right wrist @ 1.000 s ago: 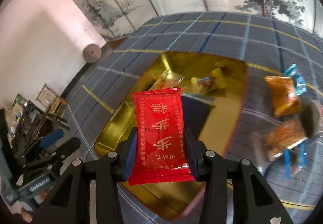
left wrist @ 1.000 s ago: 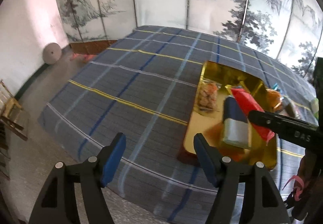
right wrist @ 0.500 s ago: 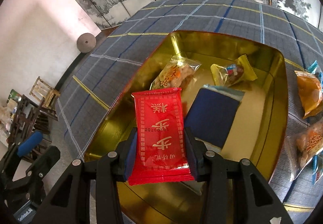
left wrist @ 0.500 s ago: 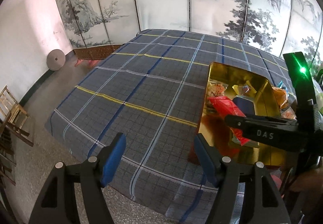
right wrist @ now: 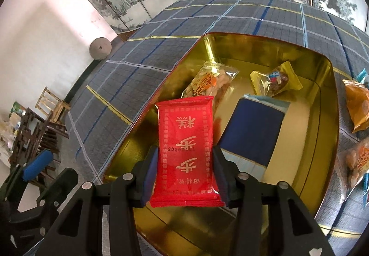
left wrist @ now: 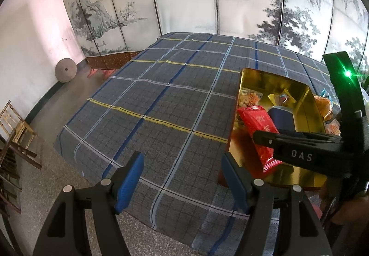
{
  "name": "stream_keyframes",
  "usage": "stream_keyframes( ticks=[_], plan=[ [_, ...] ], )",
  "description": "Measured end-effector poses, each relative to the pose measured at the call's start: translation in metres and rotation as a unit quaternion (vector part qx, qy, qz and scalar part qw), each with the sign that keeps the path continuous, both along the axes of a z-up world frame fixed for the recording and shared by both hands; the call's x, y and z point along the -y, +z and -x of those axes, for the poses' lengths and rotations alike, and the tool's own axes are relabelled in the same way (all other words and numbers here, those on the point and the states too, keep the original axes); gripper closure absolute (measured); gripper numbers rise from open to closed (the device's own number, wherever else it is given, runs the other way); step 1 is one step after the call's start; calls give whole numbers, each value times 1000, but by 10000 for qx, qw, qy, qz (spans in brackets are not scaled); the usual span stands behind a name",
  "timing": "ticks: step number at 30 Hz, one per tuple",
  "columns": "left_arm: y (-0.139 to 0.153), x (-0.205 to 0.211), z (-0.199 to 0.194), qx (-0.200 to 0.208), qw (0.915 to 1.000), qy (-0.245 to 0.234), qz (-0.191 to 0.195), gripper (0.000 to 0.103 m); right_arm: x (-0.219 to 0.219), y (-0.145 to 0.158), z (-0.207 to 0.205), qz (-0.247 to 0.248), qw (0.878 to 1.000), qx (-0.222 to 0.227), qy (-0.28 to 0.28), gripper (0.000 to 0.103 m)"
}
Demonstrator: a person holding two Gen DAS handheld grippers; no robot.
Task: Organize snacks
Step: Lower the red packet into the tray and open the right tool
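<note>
Between the pads of the right gripper [right wrist: 185,174], still hanging over the gold tin [right wrist: 332,103]: the red packet [right wrist: 185,147], jaws just now loosening, probably for release among the packed snacks. Left gripper [left wrist: 182,175] waiting open and empty above the checked cloth [left wrist: 161,94]. Further right, loose snacks [right wrist: 356,108] still lying outside.

Table w/ blue-grey plaid cloth [left wrist: 161,99]. On it: gold tin [right wrist: 327,99], plus loose snack packs [right wrist: 356,106] just beside tin's right side.
</note>
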State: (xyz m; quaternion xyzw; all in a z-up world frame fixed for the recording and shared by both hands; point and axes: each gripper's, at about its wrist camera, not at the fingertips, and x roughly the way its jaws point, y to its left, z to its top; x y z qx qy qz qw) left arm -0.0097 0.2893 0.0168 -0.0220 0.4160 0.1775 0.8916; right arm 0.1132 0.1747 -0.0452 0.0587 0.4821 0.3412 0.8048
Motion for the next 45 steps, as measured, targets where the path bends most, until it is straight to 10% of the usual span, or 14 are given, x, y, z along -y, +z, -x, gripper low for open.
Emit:
stream_keyframes(
  ticks=[19,36,45],
  plan=[
    [-7,11,-5,-157,9998,-69,-68,32,37,19,25,-527,9976,435,-82,57],
    [-4,51,-9,-204,9981,-524,-239,32,275,-15,38,666,9603,1119,-2469,55],
    [12,112,-21,-299,9858,-1651,-97,32,336,-38,39,1114,9430,1085,-2941,55]
  ],
)
